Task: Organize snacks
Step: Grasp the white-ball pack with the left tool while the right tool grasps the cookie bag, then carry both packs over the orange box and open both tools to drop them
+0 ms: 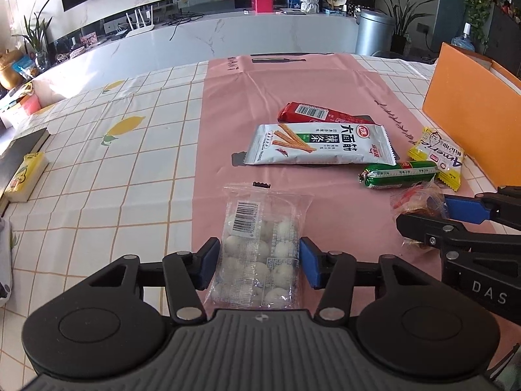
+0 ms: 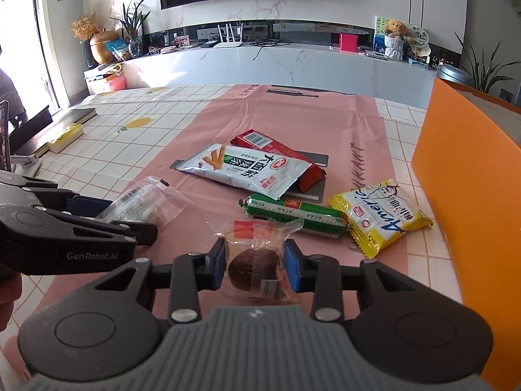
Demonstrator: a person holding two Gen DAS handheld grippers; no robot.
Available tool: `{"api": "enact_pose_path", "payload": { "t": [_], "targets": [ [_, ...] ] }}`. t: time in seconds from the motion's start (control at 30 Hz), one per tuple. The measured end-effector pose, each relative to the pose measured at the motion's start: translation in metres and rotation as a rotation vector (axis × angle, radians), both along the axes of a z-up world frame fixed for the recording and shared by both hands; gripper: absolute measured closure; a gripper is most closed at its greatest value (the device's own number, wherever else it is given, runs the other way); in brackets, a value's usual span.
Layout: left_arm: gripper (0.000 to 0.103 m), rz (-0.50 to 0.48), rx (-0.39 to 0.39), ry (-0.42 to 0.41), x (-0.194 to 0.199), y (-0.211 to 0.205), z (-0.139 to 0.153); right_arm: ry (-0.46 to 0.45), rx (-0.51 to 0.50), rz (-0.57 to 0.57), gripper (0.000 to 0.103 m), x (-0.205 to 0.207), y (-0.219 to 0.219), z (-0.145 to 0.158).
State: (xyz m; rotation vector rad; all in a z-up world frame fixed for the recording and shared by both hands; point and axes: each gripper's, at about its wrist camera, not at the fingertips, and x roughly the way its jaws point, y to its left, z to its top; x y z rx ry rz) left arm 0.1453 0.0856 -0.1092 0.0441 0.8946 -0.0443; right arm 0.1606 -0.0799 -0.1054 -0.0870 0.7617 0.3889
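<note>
left wrist view is showing the left claw [image 1: 259,262] gripping a clear pack of white balls [image 1: 259,254] lying between its pads on the counter [image 1: 130,176]; the right claw [image 2: 255,265] is clamping a wrapped brown cake [image 2: 254,268], green sausage [image 2: 294,216] lying just ahead

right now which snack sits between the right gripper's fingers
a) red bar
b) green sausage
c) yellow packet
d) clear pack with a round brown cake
d: in the right wrist view the clear-wrapped brown cake sits between the right gripper and its blue fingers.
</note>
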Motion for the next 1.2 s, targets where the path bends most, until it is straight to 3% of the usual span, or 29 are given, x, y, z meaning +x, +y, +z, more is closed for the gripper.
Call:
{"api": "enact_pose_path", "payload": {
  "t": [0.37, 0.63, 0.9, 1.1, 1.2],
  "targets": [
    [0.044, 0.013, -0.060, -0.051, -0.025, -0.012, 0.037, -0.052, 0.033, -0.015, 0.073, -0.018, -0.014, 0.020],
    [0.044, -0.034, -0.115, -0.132, -0.047, -0.038, 0.085, -0.128, 0.098, -0.058, 0.073, -0.042, -0.042, 0.064],
    [0.044, -0.194, -0.189, -0.170, -0.044, -0.096, 0.128, -0.194, 0.112, -0.118, 0.073, -0.074, -0.111, 0.108],
    [0.044, -0.344, -0.246, -0.132, -0.010, -0.158, 0.154, -0.197, 0.080, -0.182, 0.073, -0.073, -0.181, 0.136],
    [0.044, -0.429, -0.215, -0.120, 0.012, -0.195, 0.161, -0.162, 0.078, -0.207, 0.073, -0.062, -0.214, 0.142]
  ]
}}
